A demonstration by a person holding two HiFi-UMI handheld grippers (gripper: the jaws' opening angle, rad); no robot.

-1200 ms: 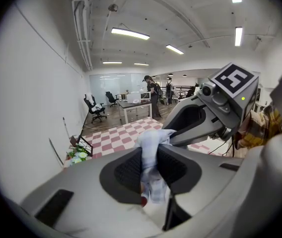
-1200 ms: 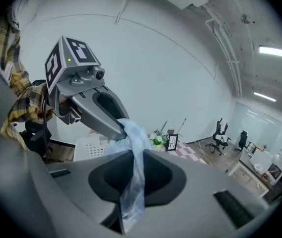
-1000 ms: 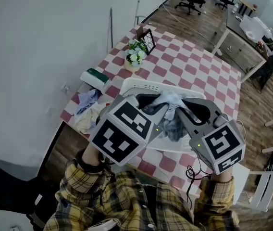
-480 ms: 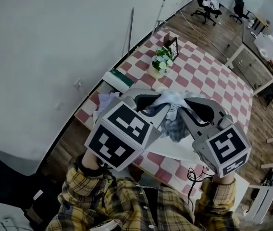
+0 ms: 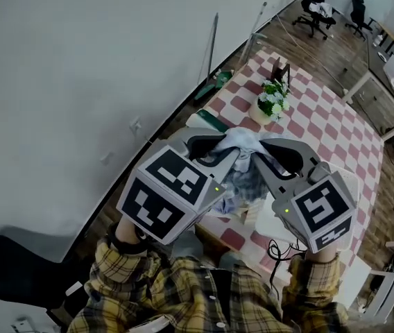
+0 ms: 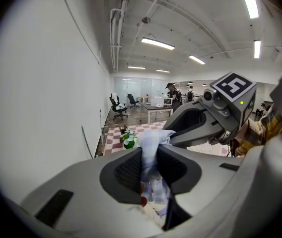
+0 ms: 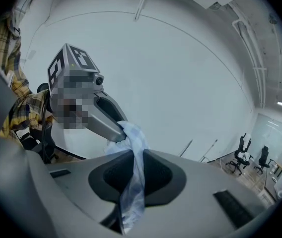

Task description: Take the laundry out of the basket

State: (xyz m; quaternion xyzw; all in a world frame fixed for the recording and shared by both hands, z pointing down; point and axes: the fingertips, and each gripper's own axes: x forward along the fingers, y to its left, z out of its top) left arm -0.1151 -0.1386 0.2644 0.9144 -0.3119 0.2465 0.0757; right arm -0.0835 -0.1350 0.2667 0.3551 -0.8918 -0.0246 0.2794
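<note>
A pale blue checked garment [image 5: 243, 143] is pinched between both grippers and raised above the table, its rest hanging down [image 5: 244, 182]. My left gripper [image 5: 230, 151] is shut on one bunched end, seen up close in the left gripper view as cloth [image 6: 152, 150] squeezed between the pads. My right gripper [image 5: 258, 155] is shut on the other end, the cloth [image 7: 134, 180] trailing through its jaws. The two sets of fingertips nearly meet. Only a white strip of the basket [image 5: 272, 222] shows under the right gripper.
The red-and-white checked table [image 5: 336, 130] runs along the white wall. On it stand a flower pot [image 5: 272, 103], a dark frame [image 5: 281, 70] and a green-topped box [image 5: 208, 120]. Two poles [image 5: 212, 47] lean on the wall. Office chairs [image 5: 318, 5] stand far back.
Both grippers, still clamped on the garment, have carried it left from above the basket toward the table's wall-side edge. The head view has swung left with them.
</note>
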